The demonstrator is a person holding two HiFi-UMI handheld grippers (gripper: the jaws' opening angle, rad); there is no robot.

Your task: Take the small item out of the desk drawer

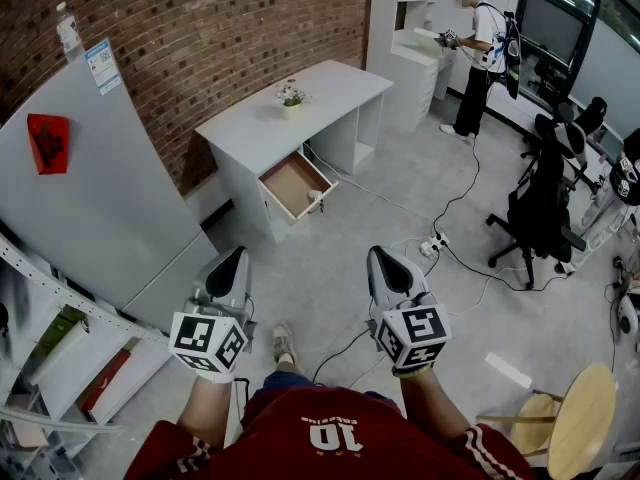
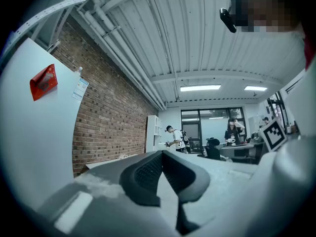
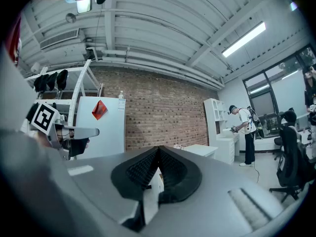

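Approach step, by my judgement. The 2 grippers, left gripper (image 1: 233, 258) and right gripper (image 1: 382, 258), are level, jaws closed on nothing, well apart from the white desk (image 1: 335, 80). Its drawer (image 1: 293, 182) is open; the small item is too small to make out. Next: step closer and open 1 gripper.

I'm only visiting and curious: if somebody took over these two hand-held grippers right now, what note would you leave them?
Left gripper: shut, empty.
Right gripper: shut, empty.
Both are held level in front of the person, well short of the white desk across the floor.
Its drawer stands open; the small item can't be made out from here.
Done: nothing taken yet.
Left: walk up, reach into the drawer, lift the item out.
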